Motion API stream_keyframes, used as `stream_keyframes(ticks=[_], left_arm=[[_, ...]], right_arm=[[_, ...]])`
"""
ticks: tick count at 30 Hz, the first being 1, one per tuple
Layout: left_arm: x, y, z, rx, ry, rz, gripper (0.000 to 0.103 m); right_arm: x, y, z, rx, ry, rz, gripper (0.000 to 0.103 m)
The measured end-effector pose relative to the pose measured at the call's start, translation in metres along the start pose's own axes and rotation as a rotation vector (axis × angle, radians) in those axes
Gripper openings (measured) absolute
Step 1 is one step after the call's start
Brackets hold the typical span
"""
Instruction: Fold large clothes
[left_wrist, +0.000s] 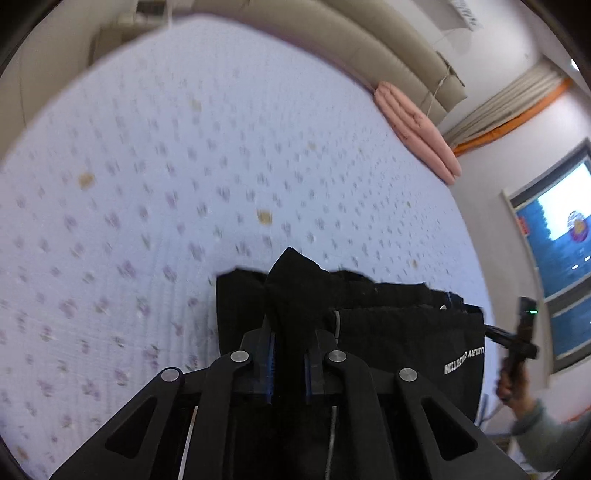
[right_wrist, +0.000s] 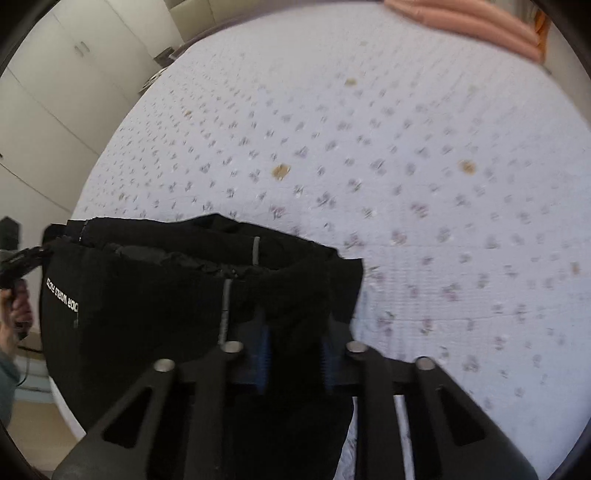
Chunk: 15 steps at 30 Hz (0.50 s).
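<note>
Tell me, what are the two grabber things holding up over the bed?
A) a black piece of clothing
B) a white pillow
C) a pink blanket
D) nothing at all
A: the black garment is pinched in the jaws of the left gripper and of the right gripper; the pink blanket lies apart at the far edge of the bed.

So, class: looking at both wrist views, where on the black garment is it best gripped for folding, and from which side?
Grip the black garment at its top hem corners, coming from the near bed edge. The left claw and right claw each pinch a bunched corner there, so the cloth hangs spread between them over the bedsheet, likely ready to lay flat.
</note>
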<state>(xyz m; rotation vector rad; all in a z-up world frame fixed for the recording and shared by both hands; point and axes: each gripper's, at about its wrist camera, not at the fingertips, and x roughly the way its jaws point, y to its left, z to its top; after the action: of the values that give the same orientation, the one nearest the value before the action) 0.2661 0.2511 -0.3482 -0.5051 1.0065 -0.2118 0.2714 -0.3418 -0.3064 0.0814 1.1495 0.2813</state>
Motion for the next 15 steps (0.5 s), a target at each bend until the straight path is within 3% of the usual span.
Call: stream_keyframes(ticks=[2, 5, 8, 12, 13, 15], left_arm=[[-0.027, -0.009, 0.008, -0.007, -0.083, 0.001, 0.010], [-0.063, -0.024, 0.027, -0.008, -0.193, -0.030, 0.010], [-0.068, -0.035, 0.049, 0.031, -0.254, 0.044, 0.011], [-0.010, -0.017, 0.059, 0.018, -0.138, 0.190, 0.011], [0.019, -0.011, 0.056, 0.037, -0.082, 0.256, 0.011], [0.057, -0.002, 0.046, 0.068, -0.005, 0.311, 0.012]], right_arm=[[-0.037, 0.009, 0.007, -0.027, -0.086, -0.087, 0.019], [-0.077, 0.025, 0.033, -0.079, -0.202, -0.131, 0.018], [-0.081, 0.036, 0.068, -0.097, -0.259, -0.148, 0.018], [-0.006, 0.034, 0.092, -0.073, -0.128, -0.211, 0.018], [0.028, 0.031, 0.089, -0.073, -0.047, -0.242, 0.018], [0.074, 0.024, 0.077, -0.062, 0.057, -0.260, 0.018]])
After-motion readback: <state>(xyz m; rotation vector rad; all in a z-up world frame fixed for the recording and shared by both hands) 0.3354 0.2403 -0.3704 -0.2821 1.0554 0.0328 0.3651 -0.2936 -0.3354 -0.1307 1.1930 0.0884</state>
